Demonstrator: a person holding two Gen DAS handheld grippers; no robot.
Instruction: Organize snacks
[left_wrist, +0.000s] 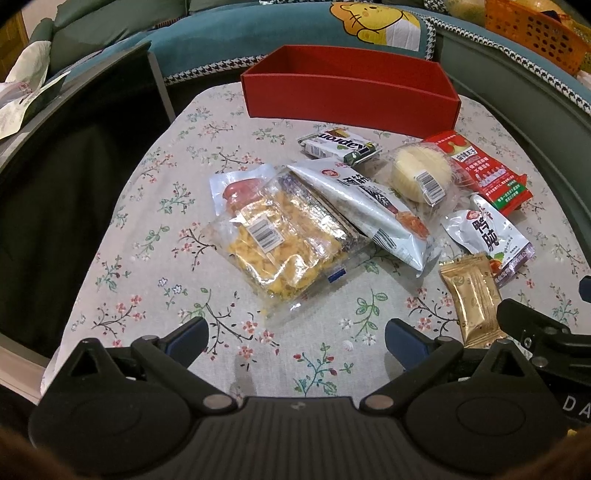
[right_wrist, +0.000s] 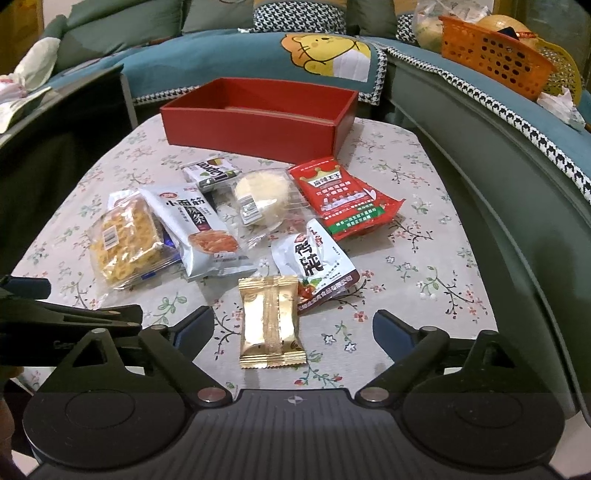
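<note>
Just in front of the red box (right_wrist: 255, 129), a heap of snack packets is lying on the floral-clothed worktop (right_wrist: 424, 266). Nearest the box, a small green-and-white bar (right_wrist: 210, 171) is sitting beside a round pale cake in clear wrap (right_wrist: 260, 197), with a red sachet (right_wrist: 341, 195) lying to the right of that cake. Farther from the box, a clear bag of yellow puffed snack (right_wrist: 127, 240) is lying under the edge of a silver-white packet (right_wrist: 201, 229), and a small white pouch (right_wrist: 317, 266) is resting at its right. Farthest from the box, a gold foil packet (right_wrist: 271, 325) is lying between the fingers of the right tongs (right_wrist: 293, 334), which are standing wide and not touching it. Left of that packet, the left tongs (left_wrist: 295, 341) are hovering wide apart over bare cloth, holding nothing. Behind the box, a teal sofa (right_wrist: 221, 62) is carrying an orange basket (right_wrist: 495, 59).
</note>
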